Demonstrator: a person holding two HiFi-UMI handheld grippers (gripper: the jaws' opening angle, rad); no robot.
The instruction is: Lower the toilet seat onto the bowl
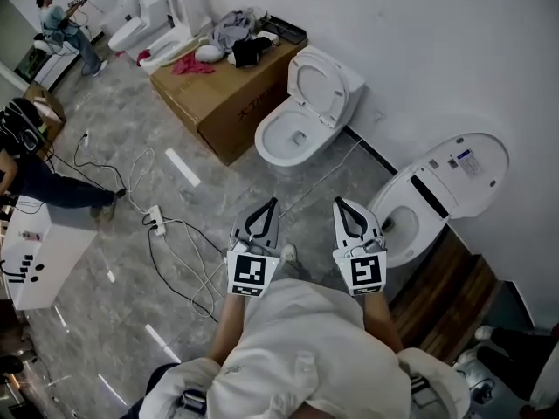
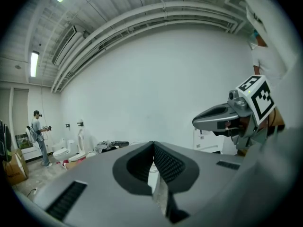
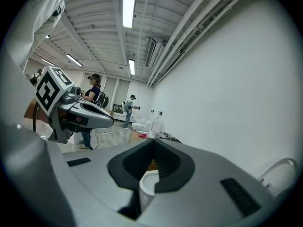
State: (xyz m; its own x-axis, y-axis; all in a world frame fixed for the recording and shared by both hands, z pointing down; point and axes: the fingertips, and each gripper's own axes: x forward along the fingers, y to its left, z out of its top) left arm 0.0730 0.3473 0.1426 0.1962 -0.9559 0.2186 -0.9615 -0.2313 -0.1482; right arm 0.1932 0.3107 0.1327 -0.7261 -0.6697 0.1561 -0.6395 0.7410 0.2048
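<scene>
- Two toilets stand ahead, and picking the wrong one is the biggest risk. The round toilet [image 1: 293,138] beside the cardboard box [image 1: 218,103] has its toilet seat [image 1: 316,81] tipped up against the lid, ring showing. The smart toilet [image 1: 410,216] at the right has its lid [image 1: 467,168] up — whether its seat is up too I cannot tell.
- Pushed past its balance point with nothing under it, the raised seat could drop hard onto the bowl rim.
- Cables [image 1: 175,260] and a power strip [image 1: 155,221] trail over the floor to the left of the person, so a sideways step could snag them.
- Left gripper [image 1: 273,202] and right gripper [image 1: 339,202] both have their jaws pressed together on nothing, well apart from either toilet. Closed tips can push, but they could slip off smooth plastic.
- Grey marble floor [image 1: 227,182] between the grippers and the round toilet lies open — plain walking room.
- White wall [image 1: 419,42] backs both toilets, so a seat can only swing forward.
- The box edge crowds one side of the round toilet; the side toward the smart toilet looks freer.
- Wooden platform [image 1: 450,282] beside the smart toilet has an edge to mind underfoot.
</scene>
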